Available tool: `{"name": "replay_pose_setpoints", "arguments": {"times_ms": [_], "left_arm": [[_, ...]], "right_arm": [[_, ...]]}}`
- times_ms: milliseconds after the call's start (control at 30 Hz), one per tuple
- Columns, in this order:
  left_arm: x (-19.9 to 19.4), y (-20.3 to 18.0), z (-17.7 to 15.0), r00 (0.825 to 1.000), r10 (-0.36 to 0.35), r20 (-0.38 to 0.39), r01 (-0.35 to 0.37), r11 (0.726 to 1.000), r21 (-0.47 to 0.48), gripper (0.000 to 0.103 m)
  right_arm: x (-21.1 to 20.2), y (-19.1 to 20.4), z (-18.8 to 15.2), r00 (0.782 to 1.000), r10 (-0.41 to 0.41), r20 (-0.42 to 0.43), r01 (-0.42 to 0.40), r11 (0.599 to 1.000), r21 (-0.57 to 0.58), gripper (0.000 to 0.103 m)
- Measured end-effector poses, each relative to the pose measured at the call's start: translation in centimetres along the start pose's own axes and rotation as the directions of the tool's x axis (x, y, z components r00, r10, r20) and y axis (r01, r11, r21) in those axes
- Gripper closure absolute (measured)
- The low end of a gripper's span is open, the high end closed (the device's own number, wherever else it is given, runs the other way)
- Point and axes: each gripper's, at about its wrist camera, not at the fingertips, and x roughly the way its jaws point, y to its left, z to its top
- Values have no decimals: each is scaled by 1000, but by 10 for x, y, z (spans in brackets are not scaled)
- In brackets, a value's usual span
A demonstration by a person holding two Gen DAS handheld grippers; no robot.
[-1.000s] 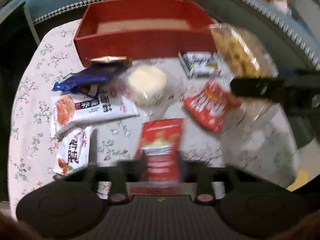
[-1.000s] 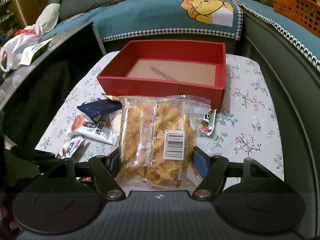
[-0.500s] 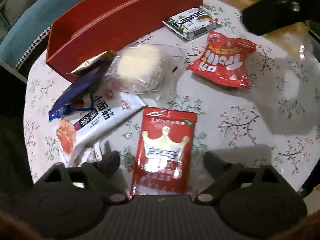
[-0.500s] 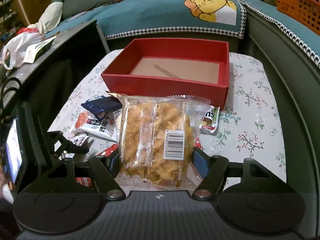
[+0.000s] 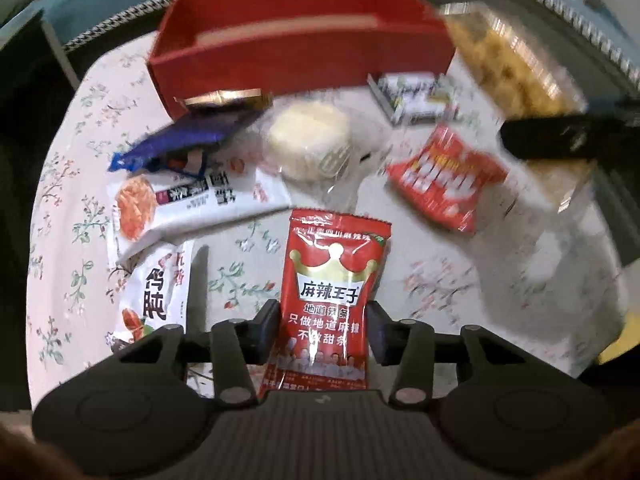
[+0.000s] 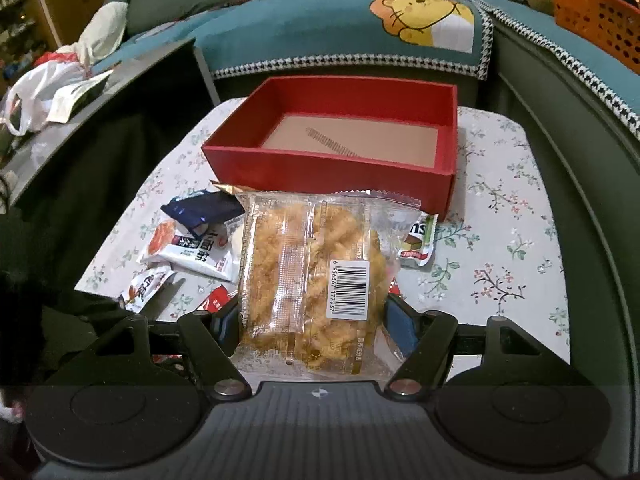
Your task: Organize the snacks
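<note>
Your left tongs (image 5: 323,330) are closing on the red crown-printed snack packet (image 5: 332,292), which stands between the two fingers with its long axis running straight away from you, toward the red box (image 5: 296,60). The pads sit against the packet's lower half on both sides, so it looks gripped, though whether it has left the surface (image 5: 460,280) is hard to tell.

Your right tongs (image 6: 314,326) are clamped on the clear bag of golden fried snack (image 6: 308,276), jaws about half apart because the bag is wide. It is held above the floral-clothed surface, long axis also pointing at the box.

The relation that matters: the box lies dead ahead of both tongs, at the far edge of the surface, open top up and apparently empty. The right tongs look nearer to it and have a clear line over the near wall, so that bag is probably the first to go in. The remaining packets lie loose between you and the box, mostly on your left.
</note>
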Motion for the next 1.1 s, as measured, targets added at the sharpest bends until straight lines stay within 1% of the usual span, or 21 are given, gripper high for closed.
{"name": "replay_pose_setpoints", "arguments": {"times_ms": [133,233,300,333,367,400,433,467,533,600,633,667,733,800,833,867,900,933,1000,1033,1100], "left_arm": [[-24,5,-1,998,-25,60,30,997,-74,31],[-39,10,7,994,-50,99,59,994,-90,34],[-41,9,16,991,-81,108,90,993,-78,64],[-38,11,18,991,-103,83,110,991,-82,66],[-29,10,18,995,-96,41,98,994,-50,66],[-23,6,15,999,-46,19,46,999,-9,66],[-14,3,11,1000,19,6,-19,1000,20,65],[-4,5,7,999,48,-13,-47,999,19,62],[5,15,2,999,32,-40,-33,999,-32,56],[1,21,2,999,27,-29,-28,999,-22,39],[-2,22,2,999,32,-24,-32,999,4,15],[-2,23,1,999,37,-30,-36,998,43,0],[7,20,-4,998,43,-55,-38,995,96,0],[19,17,-12,995,4,-96,5,996,93,0],[22,12,-17,996,4,-90,5,994,105,0],[24,3,-23,997,41,-71,-29,987,158,0],[23,-2,-27,998,50,-49,-40,981,192,0],[23,-1,-27,998,39,-54,-29,985,173,0],[18,6,-24,998,42,-56,-34,991,132,11],[14,11,-23,998,35,-56,-28,993,111,20],[10,13,-21,998,30,-63,-25,996,89,23]], "right_arm": [[-6,-1,2,1000,1,27,-1,1000,9,27],[-10,-1,6,999,6,48,-6,1000,12,27],[-7,0,8,999,-1,46,0,1000,10,27],[-4,-1,8,999,-7,35,6,1000,9,27],[0,-1,8,1000,-12,25,12,1000,9,27],[4,-1,7,1000,-19,12,19,1000,7,27],[7,-2,6,1000,-25,-1,25,1000,7,27],[11,-2,5,999,-30,-14,30,1000,5,27],[14,-2,4,999,-29,-25,29,1000,0,27],[14,0,3,999,-21,-27,21,1000,-5,27],[14,1,3,999,-16,-30,16,1000,-9,27],[14,2,2,1000,-12,-29,12,1000,-10,27],[12,2,1,1000,2,-27,-2,1000,-10,27],[11,0,1,1000,6,-28,-6,1000,-2,27],[10,-1,1,1000,7,-27,-7,1000,1,27],[10,-1,1,1000,9,-27,-8,1000,3,27],[10,-1,1,1000,9,-28,-9,1000,2,27],[10,-1,1,1000,10,-29,-10,1000,1,27],[11,0,2,999,16,-29,-16,1000,-3,27],[10,1,2,999,17,-29,-17,1000,-7,27],[9,3,3,1000,22,-21,-22,1000,-13,27]]}}
